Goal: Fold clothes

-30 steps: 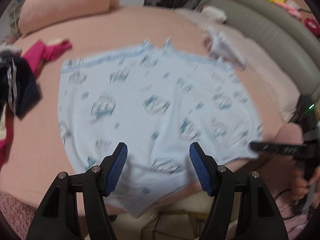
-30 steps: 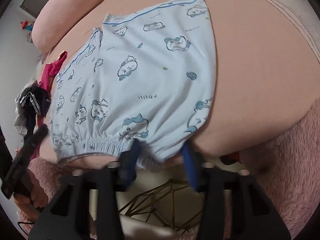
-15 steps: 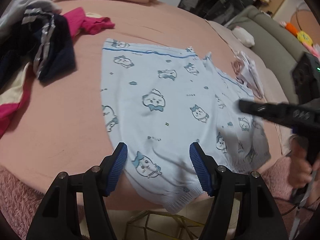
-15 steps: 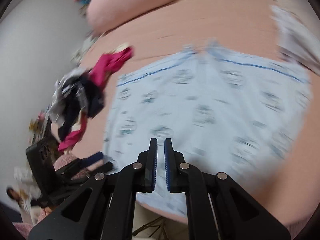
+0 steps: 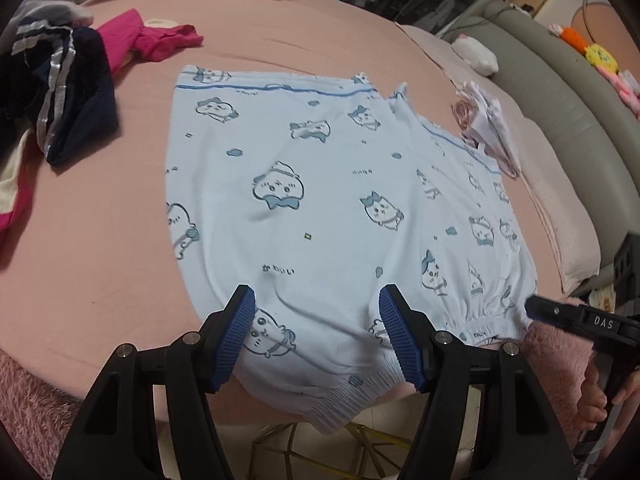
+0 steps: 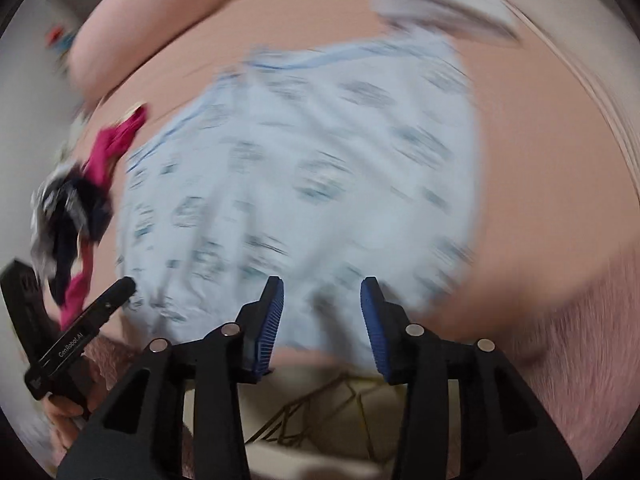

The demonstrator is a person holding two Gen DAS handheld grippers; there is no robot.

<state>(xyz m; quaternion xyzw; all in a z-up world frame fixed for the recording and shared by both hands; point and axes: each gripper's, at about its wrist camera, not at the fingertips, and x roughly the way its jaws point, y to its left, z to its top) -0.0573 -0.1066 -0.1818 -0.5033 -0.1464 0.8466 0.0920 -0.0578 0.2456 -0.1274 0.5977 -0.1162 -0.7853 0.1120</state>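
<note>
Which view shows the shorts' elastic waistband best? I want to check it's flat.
The left wrist view: the pale blue cartoon-print shorts lie sharp, waistband gathered at the near edge. The right wrist view is motion-blurred.

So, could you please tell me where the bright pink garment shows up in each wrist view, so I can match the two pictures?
Left wrist view: the bright pink garment lies upper left, beside the dark striped clothes.
Right wrist view: it sits at the left edge, blurred, above the same dark clothes.
Shared landmark: the light blue printed shorts, spread flat on the pink bed in the middle of both pictures.
</note>
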